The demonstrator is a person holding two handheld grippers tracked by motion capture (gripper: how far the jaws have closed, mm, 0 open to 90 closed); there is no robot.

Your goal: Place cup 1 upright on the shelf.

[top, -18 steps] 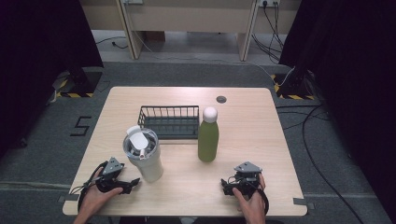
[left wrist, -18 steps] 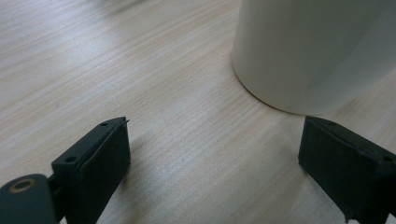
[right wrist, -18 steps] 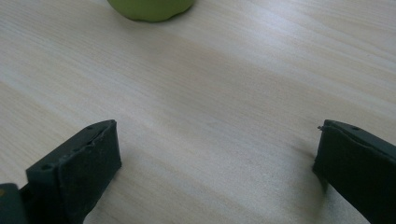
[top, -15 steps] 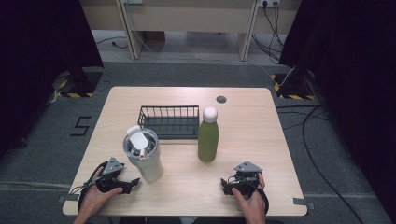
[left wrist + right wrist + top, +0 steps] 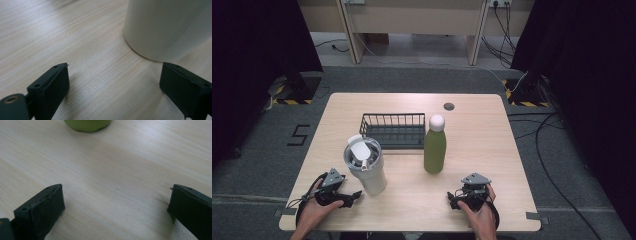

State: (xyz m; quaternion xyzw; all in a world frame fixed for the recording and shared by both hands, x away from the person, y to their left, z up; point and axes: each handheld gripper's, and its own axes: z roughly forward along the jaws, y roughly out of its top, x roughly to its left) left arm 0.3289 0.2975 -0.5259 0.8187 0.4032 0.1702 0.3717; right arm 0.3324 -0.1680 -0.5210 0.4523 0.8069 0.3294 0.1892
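A cream tumbler (image 5: 366, 167) with a lid stands at the front left of the wooden table (image 5: 472, 130); its base (image 5: 165, 27) rises just beyond my left gripper (image 5: 113, 87). That left gripper (image 5: 353, 196) rests on the table, open and holding nothing, right next to the tumbler. A green bottle (image 5: 435, 146) with a white cap stands upright at the centre; its bottom edge (image 5: 87, 125) is a short way ahead of my right gripper (image 5: 115, 207). The right gripper (image 5: 455, 199) lies open and empty near the front edge.
A black wire basket (image 5: 393, 130) sits behind the tumbler and left of the bottle. A small dark round disc (image 5: 449, 106) lies near the table's far edge. Bare wood stretches on the right side. Dark curtains and floor cables surround the table.
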